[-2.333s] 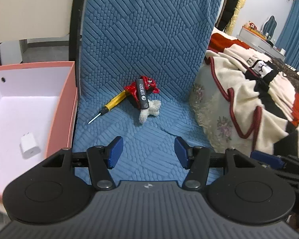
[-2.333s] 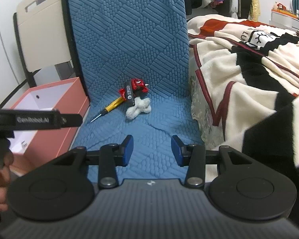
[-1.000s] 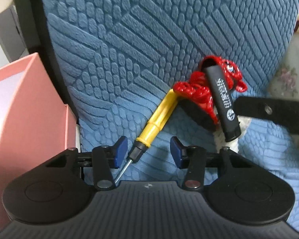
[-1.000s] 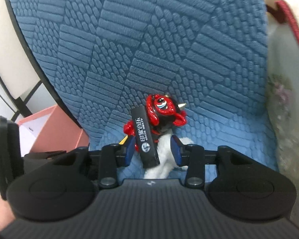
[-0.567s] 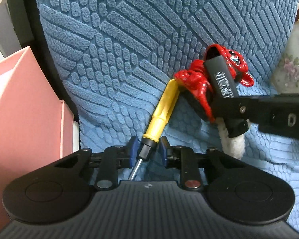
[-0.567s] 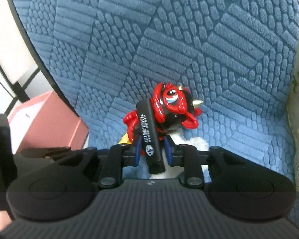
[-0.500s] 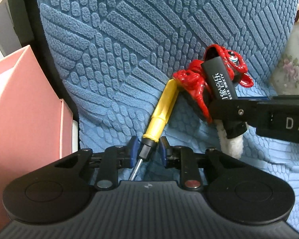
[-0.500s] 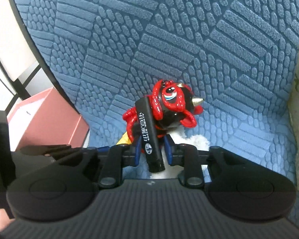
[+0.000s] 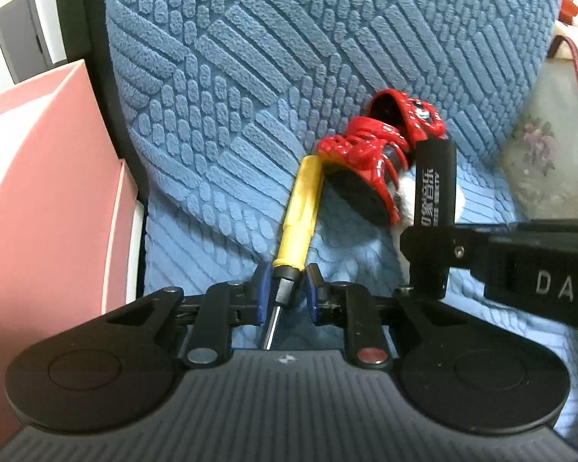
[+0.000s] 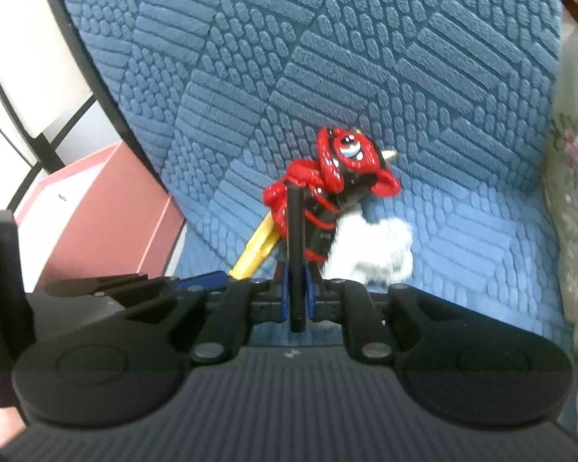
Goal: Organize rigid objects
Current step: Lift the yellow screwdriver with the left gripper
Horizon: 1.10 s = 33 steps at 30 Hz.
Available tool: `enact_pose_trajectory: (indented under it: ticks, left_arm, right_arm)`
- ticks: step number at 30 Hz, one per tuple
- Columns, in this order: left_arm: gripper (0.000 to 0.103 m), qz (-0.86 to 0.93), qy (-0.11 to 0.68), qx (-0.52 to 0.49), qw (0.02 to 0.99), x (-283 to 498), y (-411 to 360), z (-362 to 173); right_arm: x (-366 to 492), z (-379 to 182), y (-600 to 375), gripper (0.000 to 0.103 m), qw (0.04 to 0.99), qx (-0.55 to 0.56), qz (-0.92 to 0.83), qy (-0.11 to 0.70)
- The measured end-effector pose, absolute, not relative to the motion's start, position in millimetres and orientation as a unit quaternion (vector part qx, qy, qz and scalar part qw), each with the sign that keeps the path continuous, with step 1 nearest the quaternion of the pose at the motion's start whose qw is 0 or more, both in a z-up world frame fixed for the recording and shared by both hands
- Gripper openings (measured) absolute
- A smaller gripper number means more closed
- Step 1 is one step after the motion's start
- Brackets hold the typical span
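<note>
Blue quilted fabric with a raised brick pattern covers the chair seat (image 9: 219, 88) and its back, and everything to be sorted lies in the crease where the two meet.

From the left tool (image 9: 285, 292) outward: its blue pads have just been closing and now pinch the black collar of the yellow-handled screwdriver (image 9: 300, 208), the steel shaft running back toward the camera. Gripping at the collar keeps the handle pointing away, clear of the pile. I judge this a grasp made for lifting it across to the pink cardboard box (image 9: 46, 192) that stands just beside the chair on the left.

The right tool (image 10: 294, 288) has likewise just been closing — its pads are pressed on the flat black stick with white lettering (image 10: 294, 246), held by its near end so the far end angles up. Behind it sits the glossy red and black toy figure with a round eye (image 10: 335, 177), leaning against the seat back, with a white fluffy tuft (image 10: 373, 246) beside it. Both held things appear close to the toy — pulling out slowly would avoid dragging it.
</note>
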State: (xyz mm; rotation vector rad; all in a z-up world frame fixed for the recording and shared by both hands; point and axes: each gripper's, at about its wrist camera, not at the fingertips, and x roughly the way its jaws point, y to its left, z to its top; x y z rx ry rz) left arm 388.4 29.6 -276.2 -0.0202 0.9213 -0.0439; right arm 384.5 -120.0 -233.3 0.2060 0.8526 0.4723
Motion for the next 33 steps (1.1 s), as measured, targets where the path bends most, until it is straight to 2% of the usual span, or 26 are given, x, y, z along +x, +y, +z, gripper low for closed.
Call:
enact_pose_trajectory:
  ticks: [4, 24, 33]
  left_arm:
    - [0.018, -0.025, 0.442, -0.024, 0.896, 368, 24, -272]
    - [0.018, -0.027, 0.449, -0.080, 0.890, 264, 41, -258]
    - [0.018, -0.034, 0.466, -0.103, 0.878, 214, 39, -259]
  right_arm:
    - [367, -233, -128, 0.013, 0.880, 0.090, 0.208, 0.418]
    - [266, -241, -131, 0.013, 0.871, 0.052, 0.171, 0.457]
    - [215, -244, -141, 0.013, 0.865, 0.079, 0.152, 0.472]
